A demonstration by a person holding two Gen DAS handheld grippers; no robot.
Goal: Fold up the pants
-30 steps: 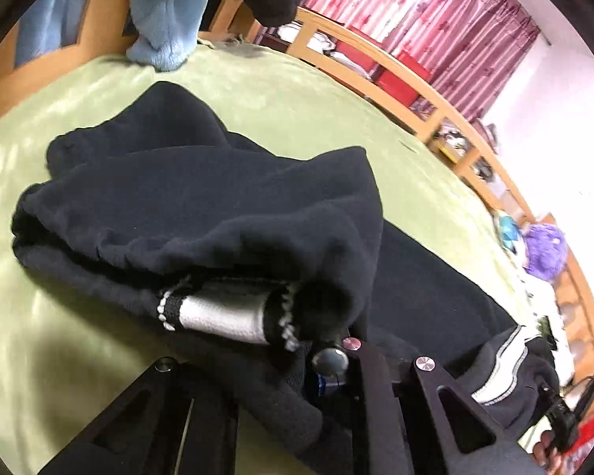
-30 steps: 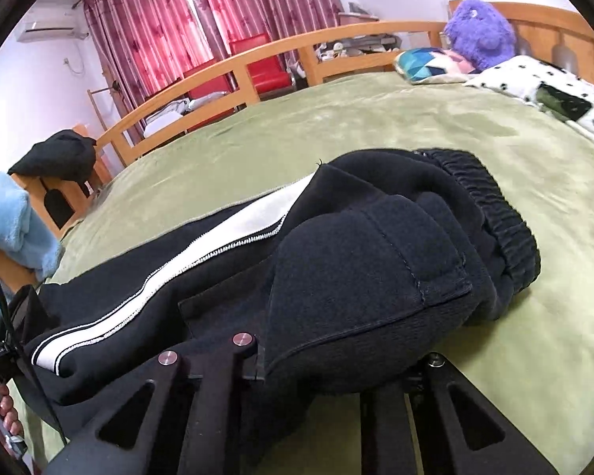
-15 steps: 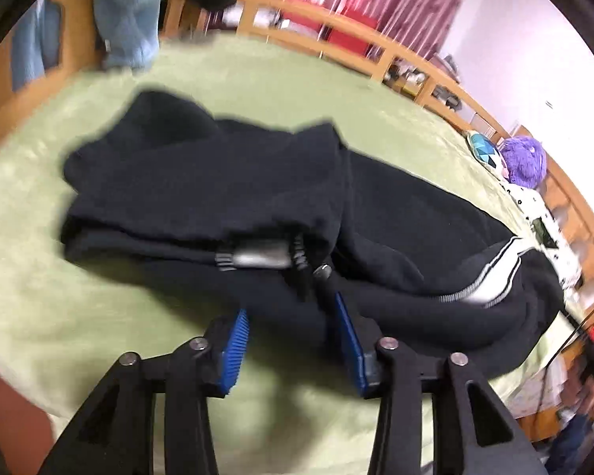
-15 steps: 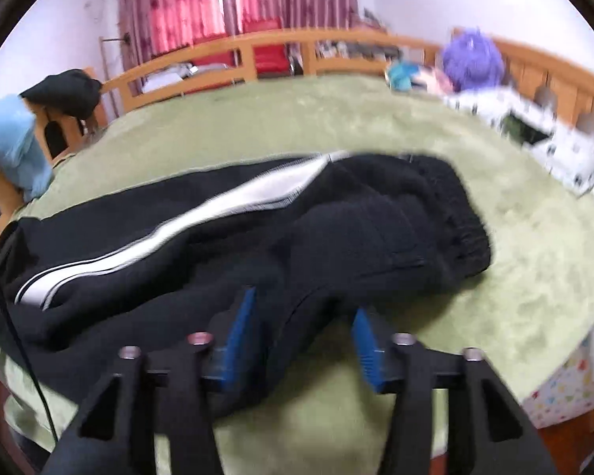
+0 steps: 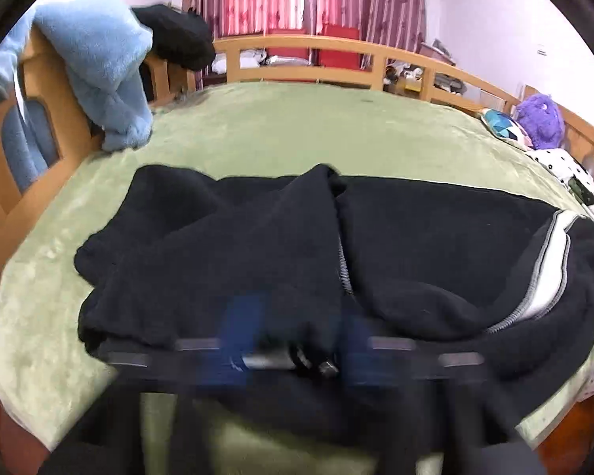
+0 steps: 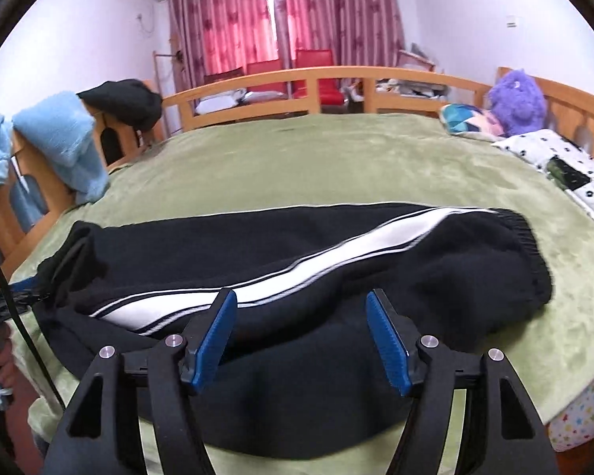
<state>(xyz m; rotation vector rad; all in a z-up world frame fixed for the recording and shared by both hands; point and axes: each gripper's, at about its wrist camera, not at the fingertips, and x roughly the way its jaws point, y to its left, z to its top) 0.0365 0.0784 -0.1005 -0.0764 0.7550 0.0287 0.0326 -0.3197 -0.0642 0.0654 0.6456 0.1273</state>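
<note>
The black pants [image 6: 297, 277] lay doubled lengthwise across the near edge of the green bed cover [image 6: 336, 158], white stripe up, so the halves could stack. The right gripper [image 6: 301, 336] hung just above the pants (nothing pinched), its jaws spreading to let go. The left gripper [image 5: 297, 340] was a blur over the pants' cuff end, jaws closing; whether cloth was caught could not be told.

Red curtains [image 6: 281, 16], wooden bedframe [image 6: 316, 79] — green bedspread [image 6: 316, 158]
</note>
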